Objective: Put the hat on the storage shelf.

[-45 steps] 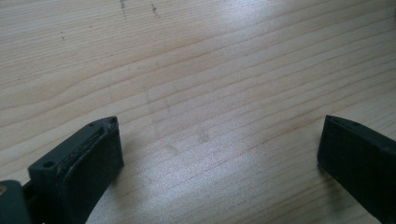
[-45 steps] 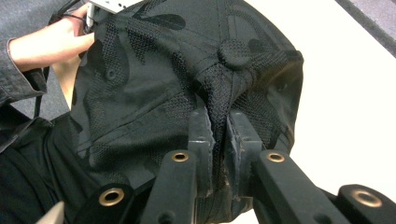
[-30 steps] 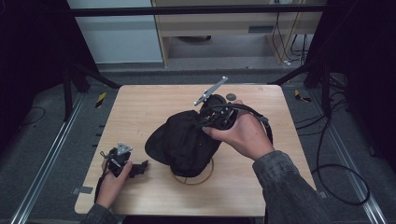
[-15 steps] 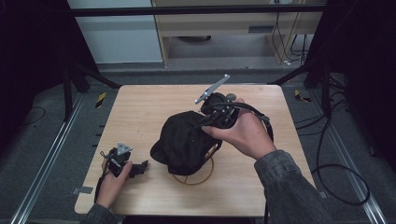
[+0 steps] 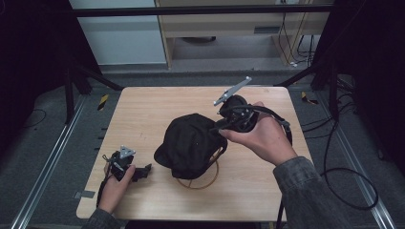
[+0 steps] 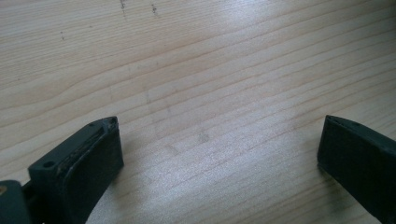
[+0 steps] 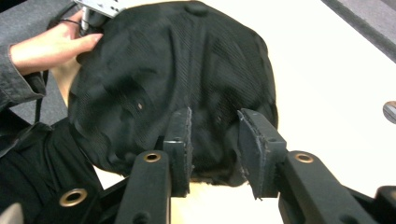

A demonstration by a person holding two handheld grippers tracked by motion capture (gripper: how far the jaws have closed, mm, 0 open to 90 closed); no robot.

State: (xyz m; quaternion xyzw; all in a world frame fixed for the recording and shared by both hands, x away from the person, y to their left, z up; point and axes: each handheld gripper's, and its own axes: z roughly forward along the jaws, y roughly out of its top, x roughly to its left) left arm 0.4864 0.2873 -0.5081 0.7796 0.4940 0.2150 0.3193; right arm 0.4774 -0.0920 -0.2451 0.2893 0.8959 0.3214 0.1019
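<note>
A black cap [image 5: 191, 143] hangs tilted over the middle of the wooden table [image 5: 143, 109], above a thin wooden ring [image 5: 210, 179] that lies flat under it. My right gripper [image 5: 217, 129] comes in from the right and is shut on the cap's rear edge. The right gripper view shows the cap's crown [image 7: 177, 79] in front of the jaws, with fabric pinched between the two pads of that gripper [image 7: 215, 116]. My left gripper [image 5: 142, 171] rests on the table near the front left corner. It is open, with bare wood between its jaws [image 6: 219, 135].
The person's other hand [image 7: 51, 46] shows beyond the cap in the right gripper view. A small round metal piece [image 7: 390, 111] lies on the table at that view's right edge. Cables trail off the table's right side [image 5: 334, 157]. A shelf unit [image 5: 229, 28] stands behind the table.
The right gripper has lifted and drawn the cap slightly to the right, so more of the ring shows beneath it. The left gripper has stayed in place.
</note>
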